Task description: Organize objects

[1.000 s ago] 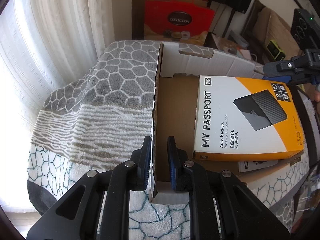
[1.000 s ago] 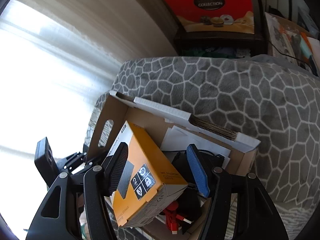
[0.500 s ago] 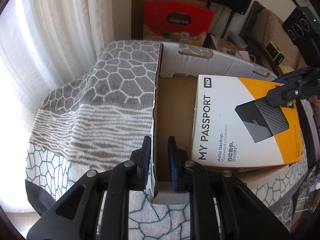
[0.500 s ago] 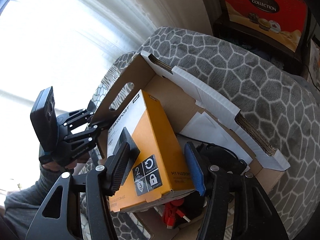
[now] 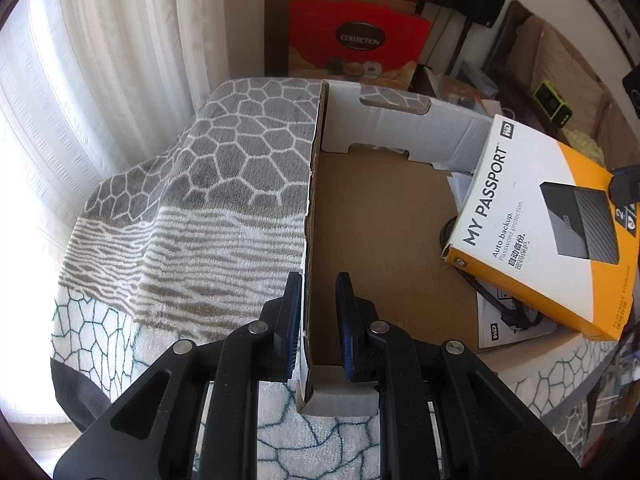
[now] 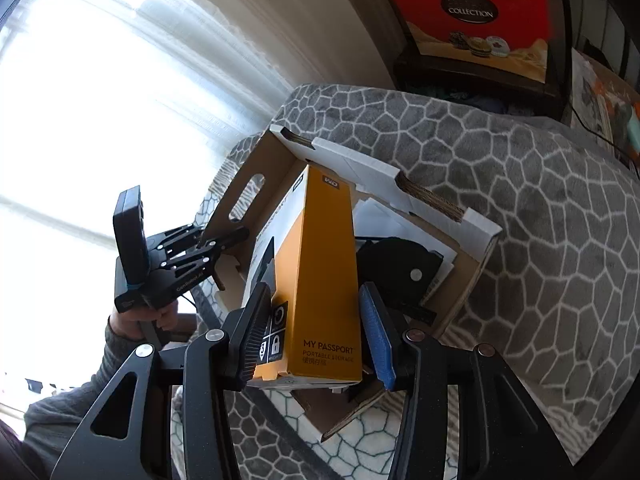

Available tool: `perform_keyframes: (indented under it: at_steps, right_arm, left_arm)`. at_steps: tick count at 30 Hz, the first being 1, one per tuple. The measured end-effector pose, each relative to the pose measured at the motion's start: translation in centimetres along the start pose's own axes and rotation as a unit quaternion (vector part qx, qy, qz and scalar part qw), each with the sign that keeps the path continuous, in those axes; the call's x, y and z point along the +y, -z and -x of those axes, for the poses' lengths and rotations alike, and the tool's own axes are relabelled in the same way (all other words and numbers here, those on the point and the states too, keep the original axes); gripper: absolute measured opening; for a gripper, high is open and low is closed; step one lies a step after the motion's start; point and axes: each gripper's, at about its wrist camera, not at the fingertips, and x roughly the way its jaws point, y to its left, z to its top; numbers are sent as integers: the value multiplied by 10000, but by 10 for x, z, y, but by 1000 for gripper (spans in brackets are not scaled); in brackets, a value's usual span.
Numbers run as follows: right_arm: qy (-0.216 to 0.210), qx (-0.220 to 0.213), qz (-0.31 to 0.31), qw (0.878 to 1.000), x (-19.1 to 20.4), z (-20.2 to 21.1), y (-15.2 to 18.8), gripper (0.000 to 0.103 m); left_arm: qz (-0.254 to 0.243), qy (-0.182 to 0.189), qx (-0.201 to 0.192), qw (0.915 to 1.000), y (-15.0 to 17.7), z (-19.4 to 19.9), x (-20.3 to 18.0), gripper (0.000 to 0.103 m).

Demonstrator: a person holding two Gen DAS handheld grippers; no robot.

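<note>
- The side wall of the shallow brown-and-white corrugated cardboard tray [image 5: 360, 216], set on the grey patterned fleece blanket [image 5: 192, 208], is pinched by the nearly closed left gripper [image 5: 316, 320], apparently to steady it.
- The orange-and-white rectangular hard-drive carton [image 6: 316, 280] is gripped across its narrow sides by the right gripper [image 6: 316, 332], whose jaws have just been closing; it is tipped on edge above the tray so it can be lifted clear.
- Black cables [image 5: 480, 292] and white leaflets [image 5: 504, 328] are uncovered beneath; what else is there cannot be made out.
</note>
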Motion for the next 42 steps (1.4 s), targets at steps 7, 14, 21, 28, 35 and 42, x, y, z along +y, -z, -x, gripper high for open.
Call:
perform_keyframes:
  at_steps: [7,14,21,28,35,42]
  right_arm:
    - [-239,-170,-489,9984,-19,13,24,47]
    - [-479,-211,-874,9948,-31,13,40,51]
    - [-563,-338,-1040,9924,-34,19,52,51]
    - [-750,-488,-1328,9871,-36,29,83,51]
    - [-1238,-648,-1629,9767,-44,23,95,50]
    - [-1143,-937,-1636,9754,-31,36,96,45]
  left_arm:
    - [-9,-19,1,10000,0,0,0,15]
    - [-15,-40,2,10000,-1,-1,1,15]
    - [-22,-42,3,10000,-1,-1,0,15]
    - [-32,-56,1,10000,-1,-1,0,15]
    - [-36,-93,8,9999,-1,-2,-1,15]
    - [-45,-107,17,9999,-2,-2,-1,15]
